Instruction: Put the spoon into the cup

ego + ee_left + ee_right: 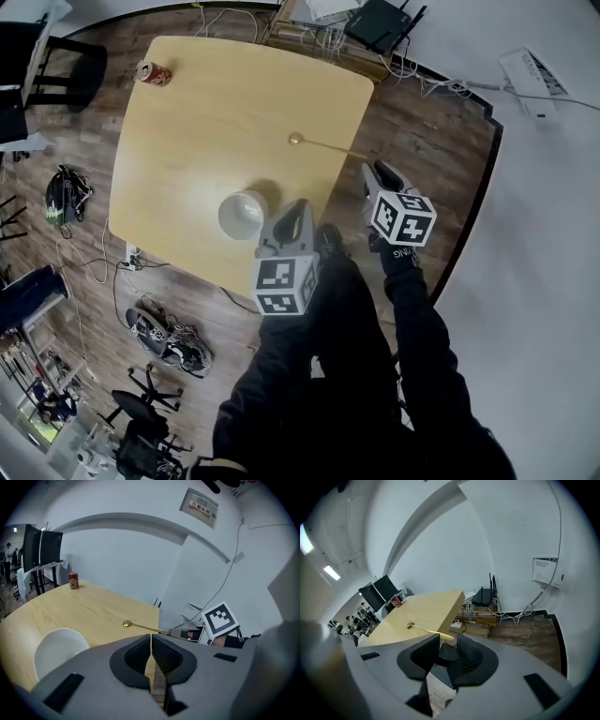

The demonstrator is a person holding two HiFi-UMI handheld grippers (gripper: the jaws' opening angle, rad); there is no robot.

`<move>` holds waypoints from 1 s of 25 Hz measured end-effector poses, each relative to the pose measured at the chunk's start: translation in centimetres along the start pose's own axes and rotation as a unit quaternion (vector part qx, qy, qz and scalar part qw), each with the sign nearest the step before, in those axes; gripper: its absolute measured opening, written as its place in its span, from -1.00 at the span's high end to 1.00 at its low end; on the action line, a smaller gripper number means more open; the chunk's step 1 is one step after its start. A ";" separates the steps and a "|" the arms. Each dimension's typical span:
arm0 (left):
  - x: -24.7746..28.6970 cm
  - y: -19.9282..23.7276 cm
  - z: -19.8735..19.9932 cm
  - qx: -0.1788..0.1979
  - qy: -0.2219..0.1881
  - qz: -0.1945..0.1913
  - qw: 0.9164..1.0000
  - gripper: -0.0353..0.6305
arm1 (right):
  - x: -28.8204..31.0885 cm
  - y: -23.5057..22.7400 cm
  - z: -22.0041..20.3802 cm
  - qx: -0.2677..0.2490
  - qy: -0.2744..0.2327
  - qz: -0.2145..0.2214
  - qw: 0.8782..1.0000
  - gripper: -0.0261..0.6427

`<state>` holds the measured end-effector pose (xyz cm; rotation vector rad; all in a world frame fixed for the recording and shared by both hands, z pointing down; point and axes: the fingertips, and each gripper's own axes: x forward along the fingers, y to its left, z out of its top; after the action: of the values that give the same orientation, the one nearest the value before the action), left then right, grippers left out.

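A gold spoon [323, 144] lies on the light wooden table [216, 122] near its right edge, bowl to the left and handle end at the edge. A white cup [242, 214] stands upright near the front edge. My left gripper [300, 210] hangs just right of the cup, its jaws shut with nothing in them [151, 654]; the cup [58, 648] shows at its lower left and the spoon [140, 626] ahead. My right gripper [378, 174] is off the table's right edge, just short of the spoon handle. It is open and empty [447, 656], with the spoon [426, 630] straight ahead.
A red can [155, 73] stands at the table's far left corner. Behind the table a black router [378, 23] and tangled cables lie on the wooden floor. Shoes [164, 336] and a bag [64, 197] lie on the floor at the left. The person's dark-clad legs are below.
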<state>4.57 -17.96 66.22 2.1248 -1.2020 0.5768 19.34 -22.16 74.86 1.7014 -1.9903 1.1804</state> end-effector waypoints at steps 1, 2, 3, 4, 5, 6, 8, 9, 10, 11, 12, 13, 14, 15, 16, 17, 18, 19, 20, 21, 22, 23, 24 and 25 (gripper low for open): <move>0.3 0.0 -0.1 0.000 0.002 0.000 1.000 0.78 | 0.3 -0.5 0.0 0.011 -0.003 -0.002 1.000 0.54; 0.5 -0.1 -0.3 0.000 0.004 0.000 1.000 0.78 | 0.6 -0.8 0.1 0.022 -0.007 -0.002 1.000 0.54; 0.7 -0.1 -0.4 -0.001 0.006 0.000 1.000 0.78 | 0.9 -1.1 0.1 0.034 -0.010 0.000 0.999 0.53; 1.0 -0.1 -0.6 -0.002 0.008 0.000 1.000 0.78 | 1.2 -1.4 0.1 0.048 -0.012 0.004 0.999 0.51; 1.2 -0.2 -0.7 -0.004 0.010 -0.001 1.000 0.78 | 1.6 -1.5 0.1 0.064 -0.015 0.010 0.998 0.48; 1.4 -0.3 -0.8 -0.005 0.012 -0.001 1.000 0.78 | 1.9 -1.6 0.2 0.081 -0.019 0.017 0.996 0.45; 1.7 -0.3 -0.9 -0.006 0.014 -0.002 1.000 0.78 | 2.5 -1.6 0.2 0.115 -0.023 0.034 0.993 0.41; 1.8 -0.4 -1.0 -0.006 0.014 -0.003 1.000 0.78 | 2.8 -1.6 0.2 0.127 -0.023 0.042 0.991 0.40; 1.9 -0.4 -1.0 -0.007 0.015 -0.002 1.000 0.78 | 3.1 -1.6 0.0 0.135 -0.022 0.047 0.989 0.40; 2.0 -0.4 -1.0 -0.007 0.015 -0.002 1.000 0.78 | 3.3 -1.5 -0.1 0.140 -0.020 0.053 0.988 0.40; 2.1 -0.3 -1.0 -0.007 0.015 -0.002 1.000 0.78 | 3.5 -1.3 -0.1 0.145 -0.020 0.060 0.987 0.40; 2.1 -0.2 -1.0 -0.006 0.015 -0.001 1.000 0.78 | 3.6 -1.2 -0.1 0.152 -0.020 0.068 0.986 0.40; 2.1 -0.1 -1.0 -0.007 0.016 0.000 1.000 0.78 | 3.6 -0.9 -0.1 0.159 -0.022 0.076 0.984 0.44; 2.1 0.0 -1.0 -0.007 0.016 0.001 1.000 0.78 | 3.6 -0.7 0.0 0.165 -0.024 0.083 0.983 0.50; 2.1 0.1 -1.0 -0.008 0.016 0.003 1.000 0.78 | 3.6 -0.6 0.1 0.169 -0.026 0.089 0.981 0.57; 2.1 0.2 -1.0 -0.009 0.016 0.004 1.000 0.78 | 3.6 -0.4 0.1 0.173 -0.026 0.095 0.980 0.62; 2.1 0.3 -0.9 -0.009 0.015 0.005 1.000 0.78 | 3.6 -0.2 0.1 0.177 -0.026 0.102 0.978 0.63; 2.1 0.3 -0.9 -0.010 0.015 0.005 1.000 0.78 | 3.5 -0.1 0.1 0.182 -0.027 0.109 0.977 0.65; 2.1 0.3 -0.9 -0.010 0.014 0.006 1.000 0.78 | 3.4 0.1 0.2 0.186 -0.029 0.115 0.975 0.67; 2.0 0.3 -0.8 -0.010 0.014 0.006 1.000 0.78 | 3.2 0.3 0.4 0.188 -0.032 0.122 0.974 0.69; 1.9 0.3 -0.8 -0.011 0.013 0.007 1.000 0.78 | 2.9 0.6 0.7 0.190 -0.037 0.128 0.973 0.71; 1.8 0.3 -0.7 -0.011 0.013 0.007 1.000 0.78 | 2.6 0.9 1.0 0.190 -0.042 0.136 0.971 0.72; 1.7 0.4 -0.6 -0.012 0.011 0.008 1.000 0.78 | 2.3 1.4 1.4 0.191 -0.047 0.144 0.970 0.74; 1.6 0.4 -0.5 -0.012 0.010 0.008 1.000 0.78 | 2.0 1.8 1.8 0.192 -0.053 0.153 0.968 0.76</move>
<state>5.00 -18.72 67.66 2.0852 -1.2109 0.5866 17.65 -24.84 74.33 1.6919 -2.2669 1.7085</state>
